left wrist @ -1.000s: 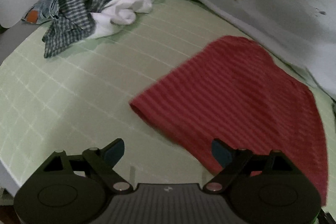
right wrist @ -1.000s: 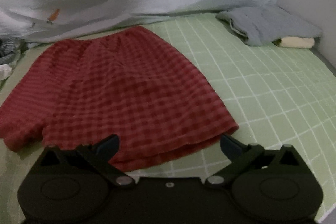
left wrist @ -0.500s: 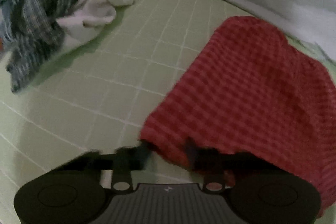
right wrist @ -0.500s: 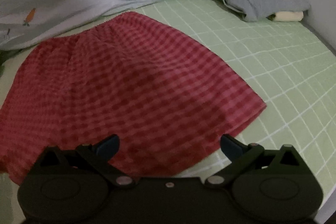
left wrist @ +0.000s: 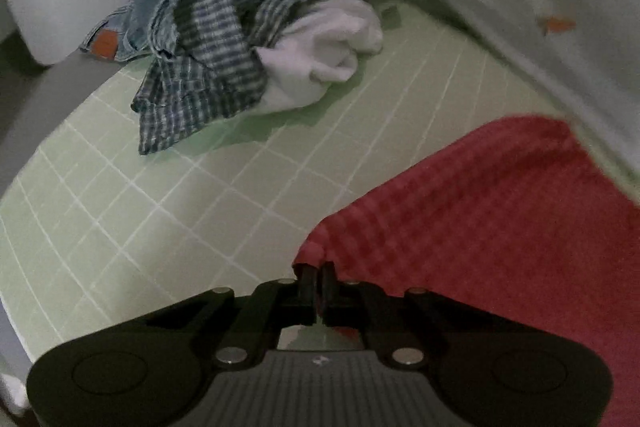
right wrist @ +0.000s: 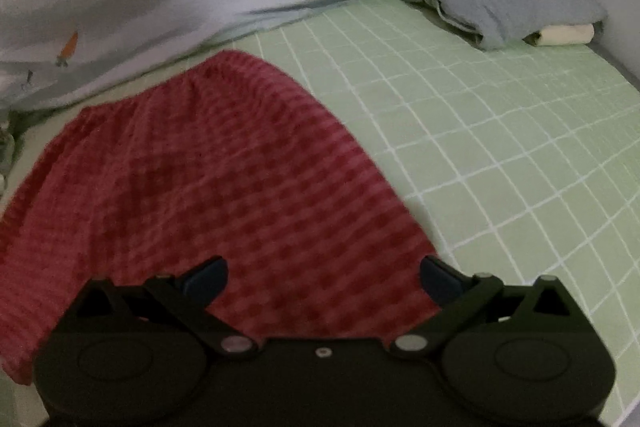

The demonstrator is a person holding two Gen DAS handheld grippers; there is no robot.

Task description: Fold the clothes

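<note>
Your left gripper (left wrist: 318,273) pinches only the red shorts' (left wrist: 500,227) near corner; your right gripper (right wrist: 322,273) hangs open, so lifting may slip it.

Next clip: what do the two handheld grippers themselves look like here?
Both look alike: the left gripper and right gripper have matte black bodies with round side housings, scissor-like linkage arms on silver pivot pins, and dark blue-tipped fingers. The left one shows a ribbed grey centre panel. No cables or sleeves visible.
</note>
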